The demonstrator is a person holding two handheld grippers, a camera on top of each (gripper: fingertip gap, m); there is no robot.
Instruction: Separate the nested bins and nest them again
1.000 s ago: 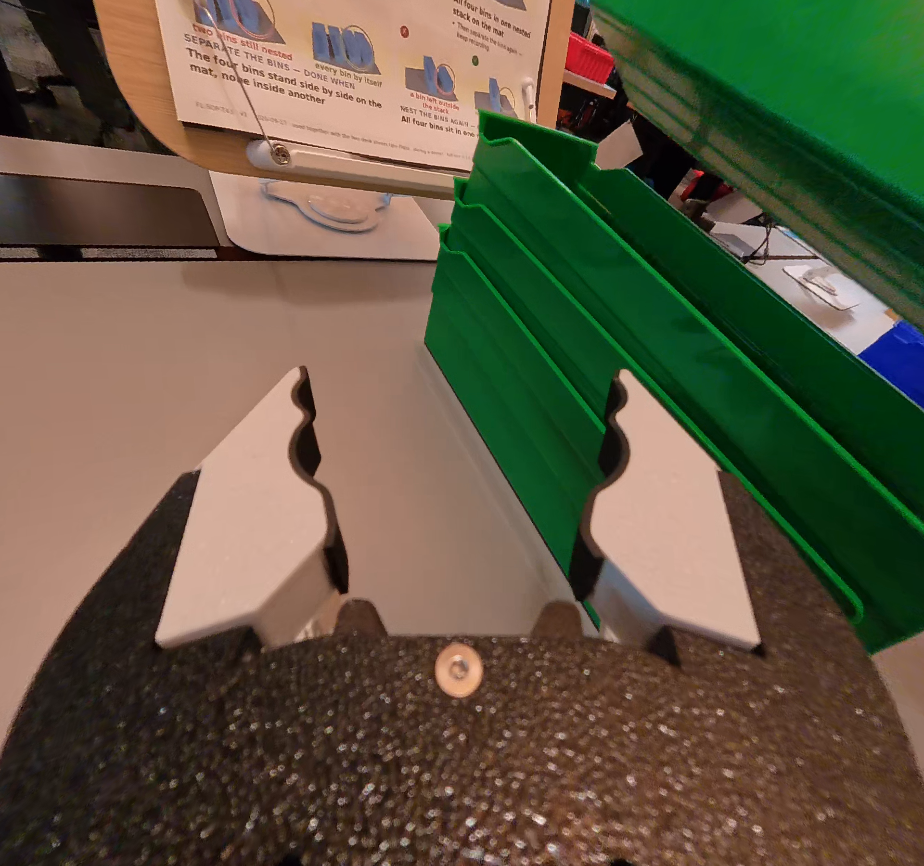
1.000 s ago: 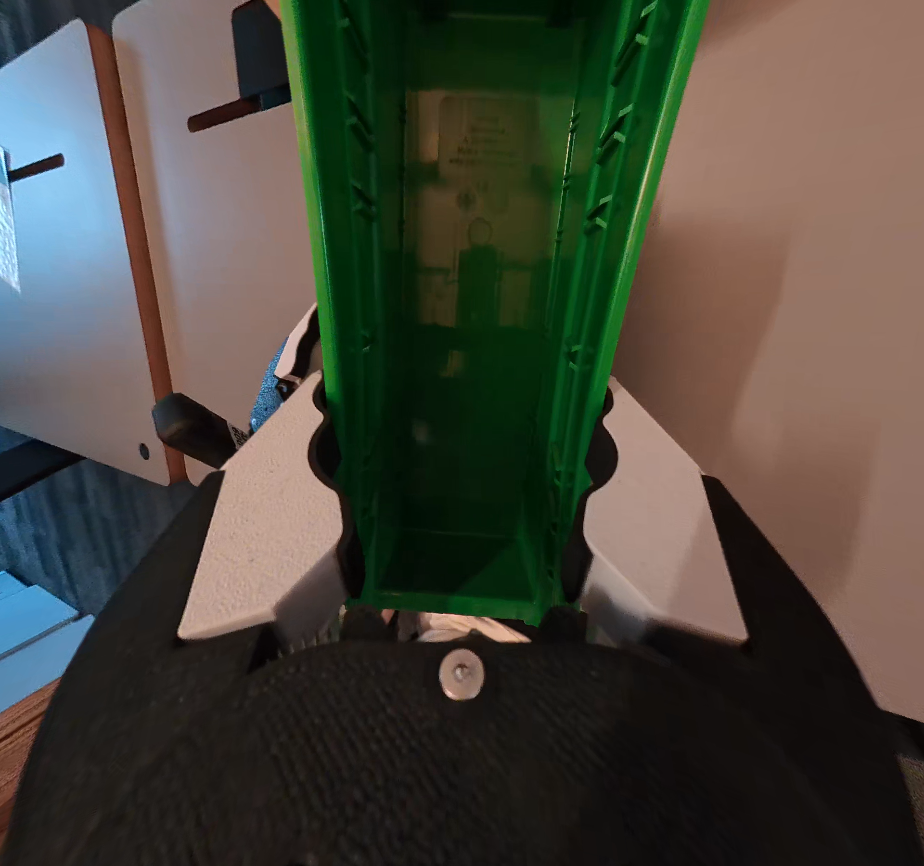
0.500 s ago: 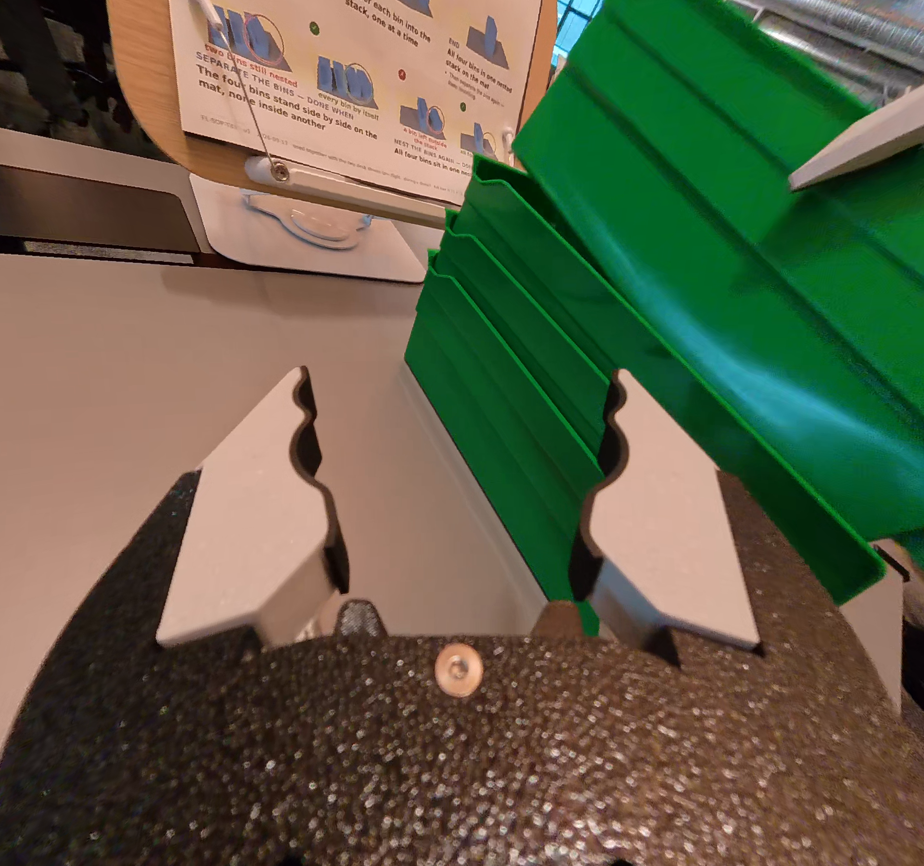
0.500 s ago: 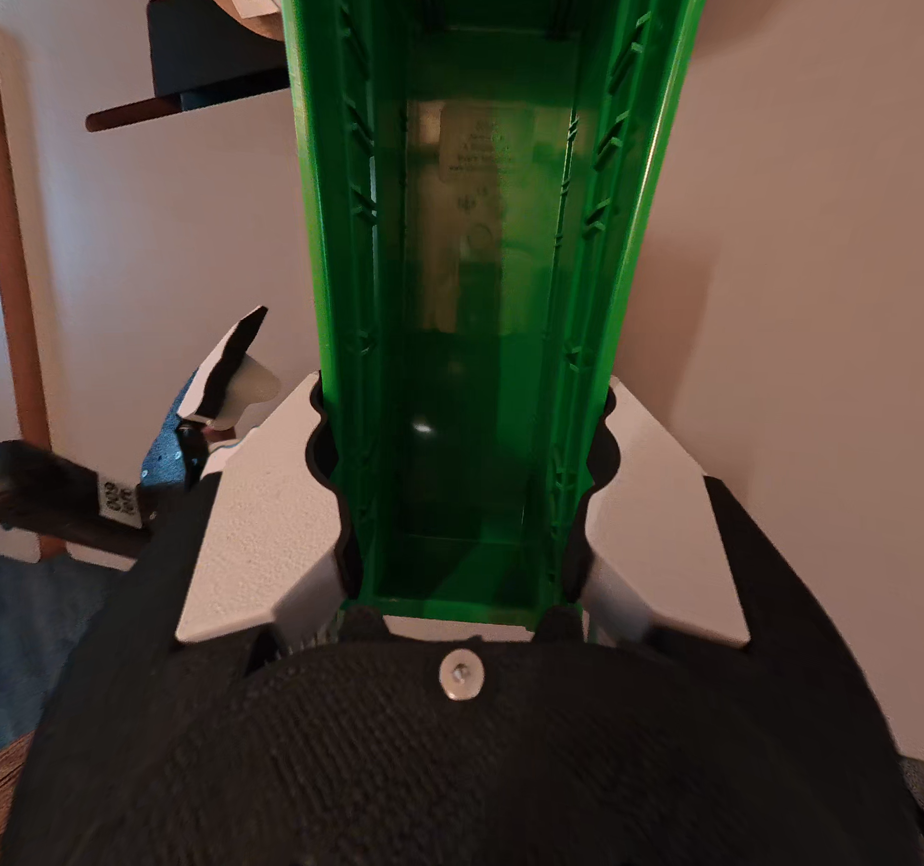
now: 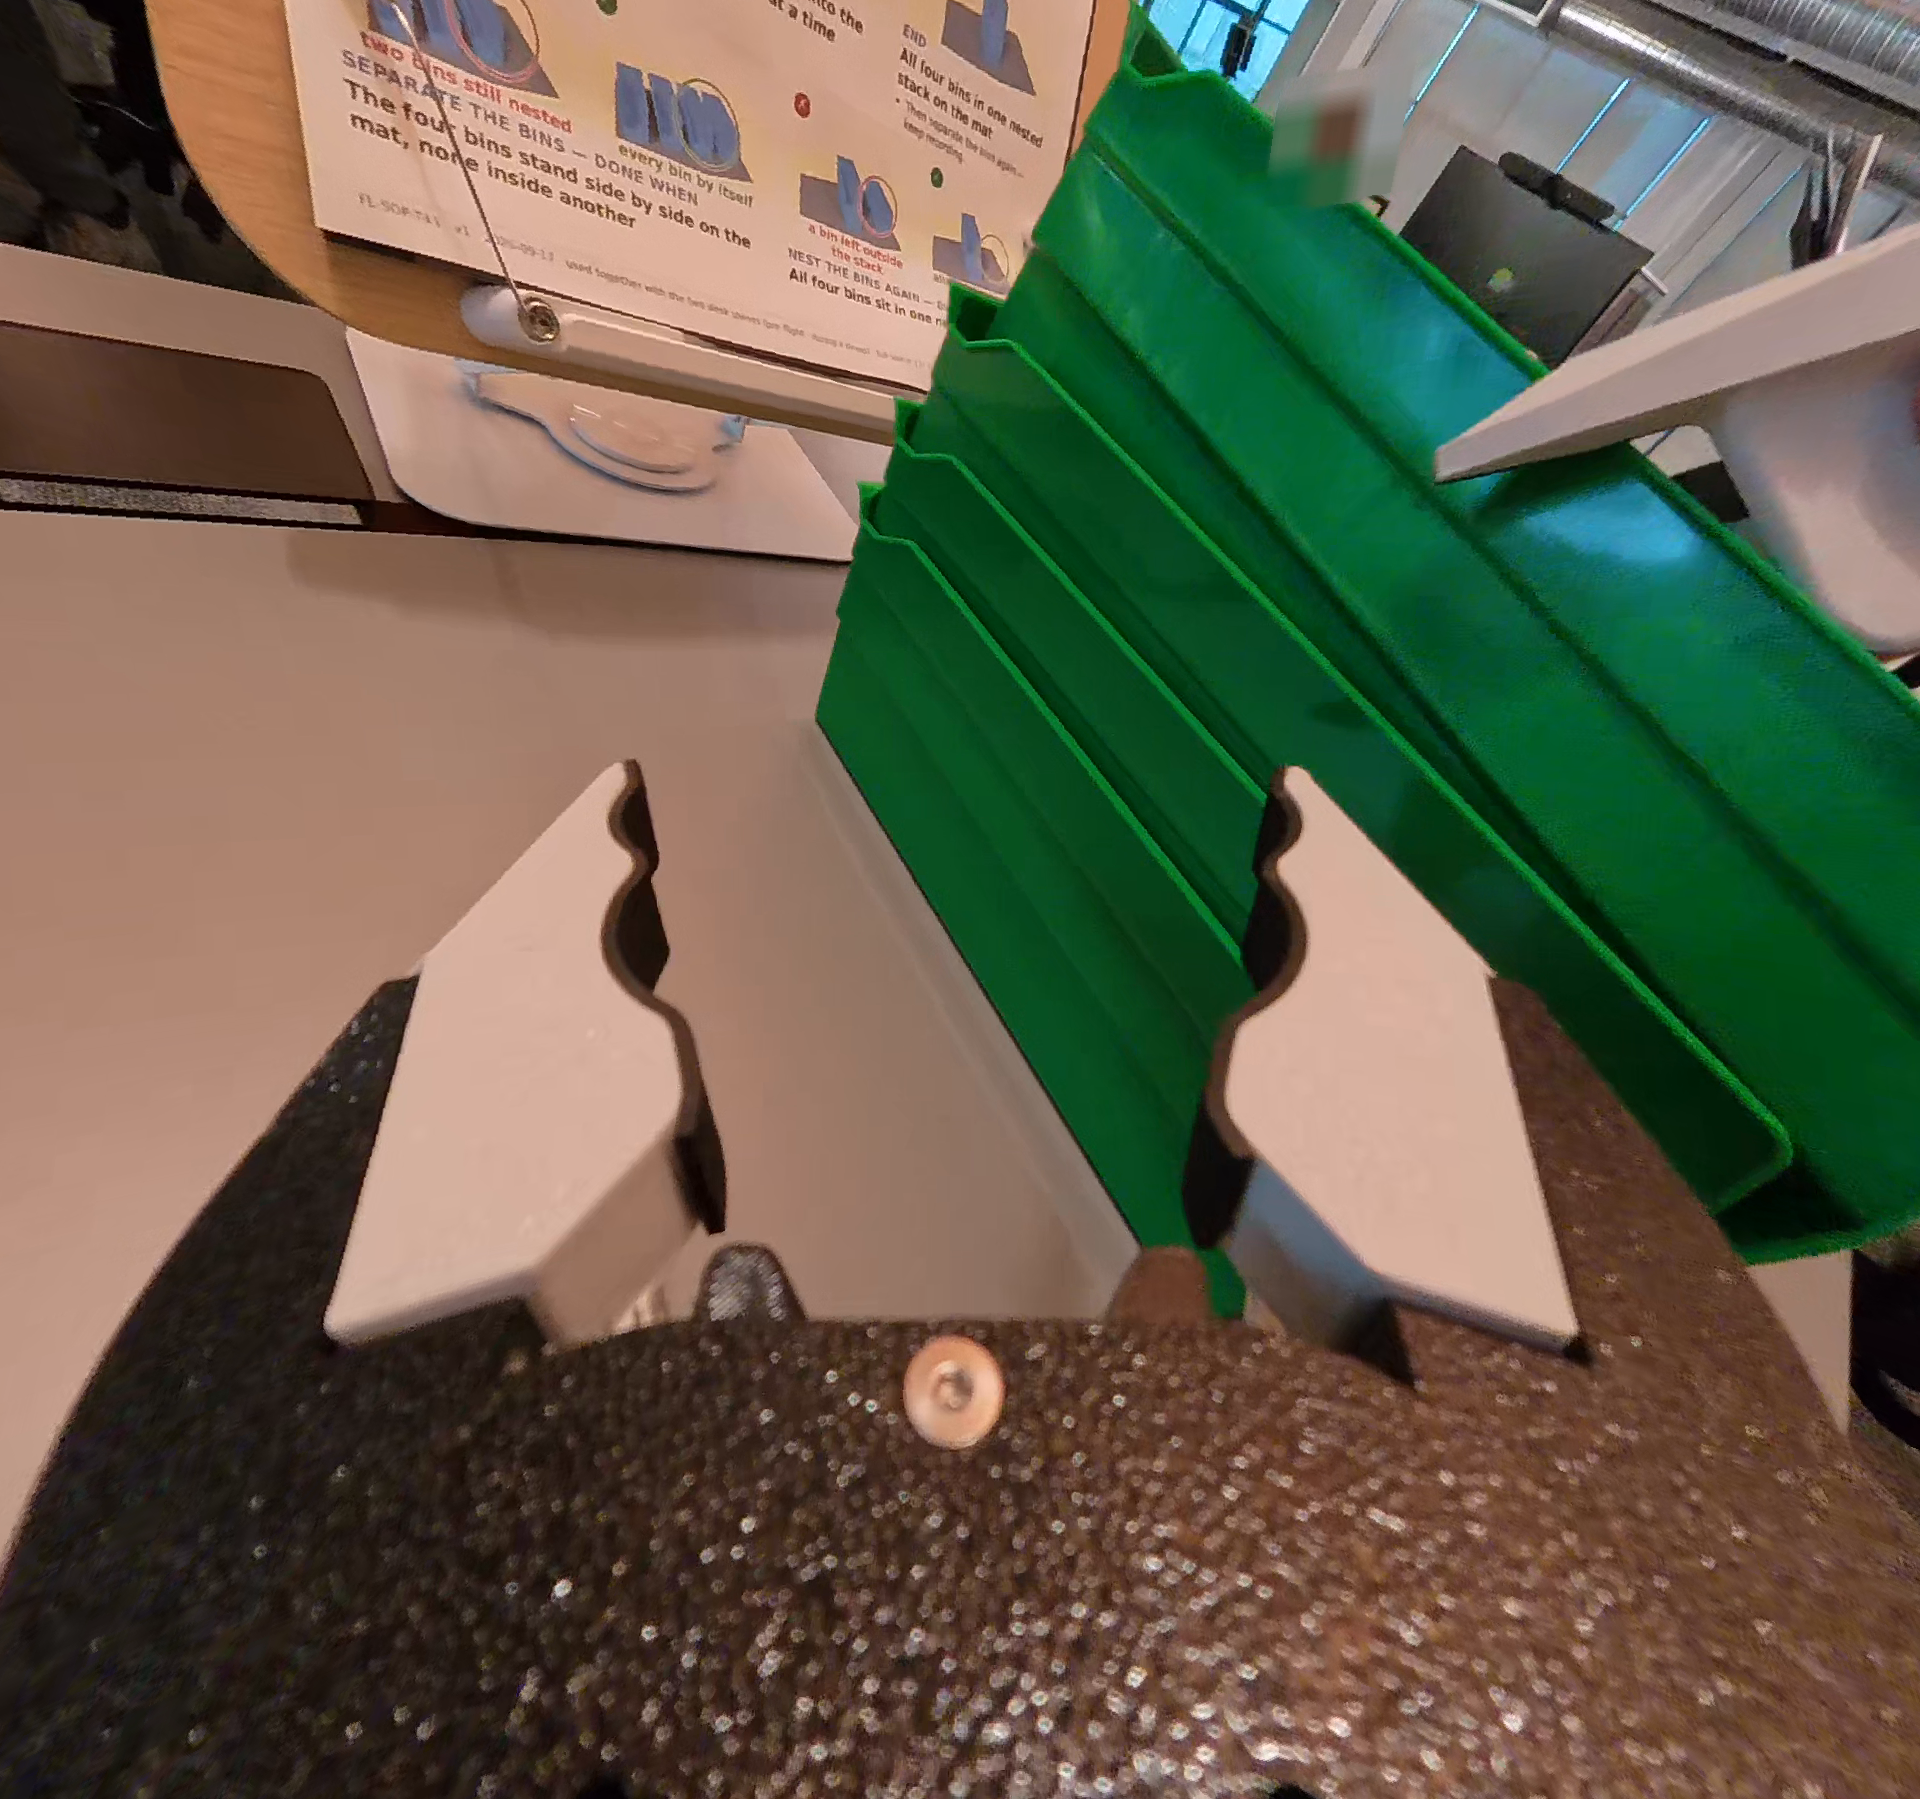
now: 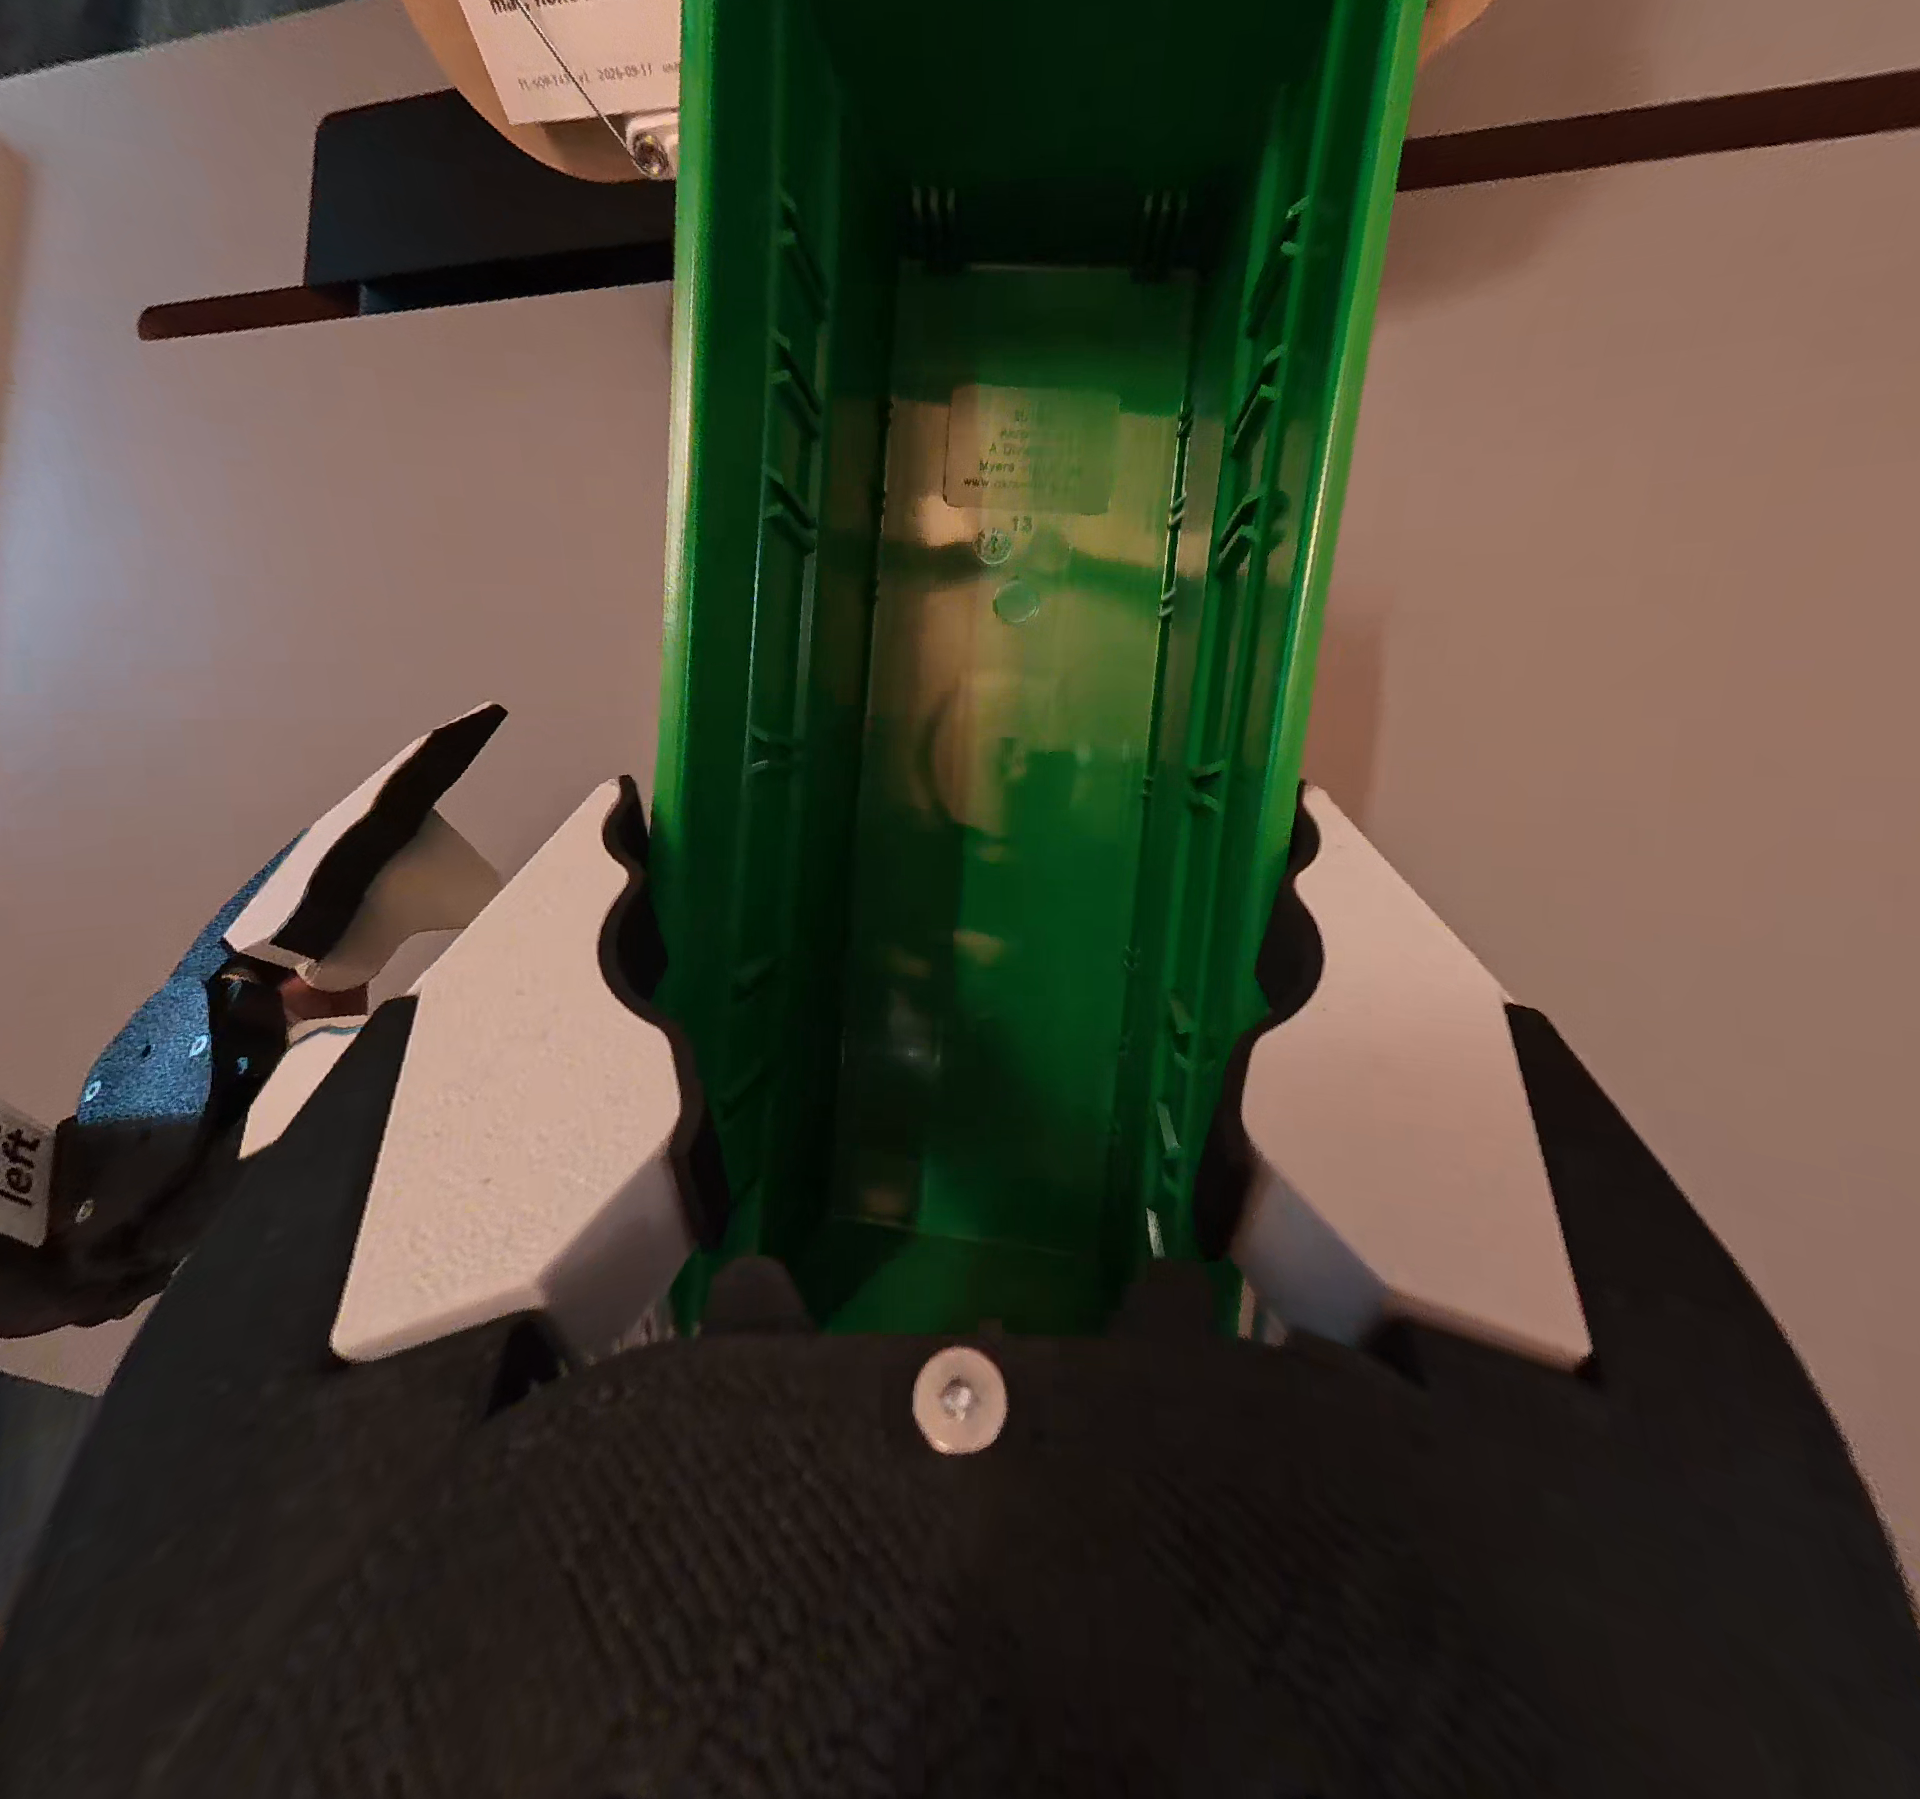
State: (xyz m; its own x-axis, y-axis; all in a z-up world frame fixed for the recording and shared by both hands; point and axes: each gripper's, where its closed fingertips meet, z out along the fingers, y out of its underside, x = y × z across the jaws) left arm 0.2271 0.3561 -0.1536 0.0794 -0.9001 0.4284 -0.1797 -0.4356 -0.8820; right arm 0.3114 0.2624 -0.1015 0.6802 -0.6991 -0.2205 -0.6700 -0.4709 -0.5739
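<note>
A stack of three nested green bins (image 5: 1039,773) stands on the grey mat (image 5: 364,814), right of centre in the left wrist view. My right gripper (image 6: 961,814) is shut on the side walls of a fourth green bin (image 6: 1029,710), and I look into its open inside. In the left wrist view this bin (image 5: 1507,627) lies tilted along the top of the stack, with one right finger (image 5: 1662,378) on it. My left gripper (image 5: 951,970) is open and empty, low on the mat, its right finger against the stack's near corner. It also shows in the right wrist view (image 6: 364,866).
An instruction sheet (image 5: 675,87) is clipped to a wooden board on a white stand (image 5: 623,440) behind the mat. A dark monitor (image 5: 1527,243) stands at the far right. Bare mat lies left of the stack.
The right gripper has brought its bin down from above and lowered it onto the stack's top, more level than before. The left gripper stays open beside the stack.
</note>
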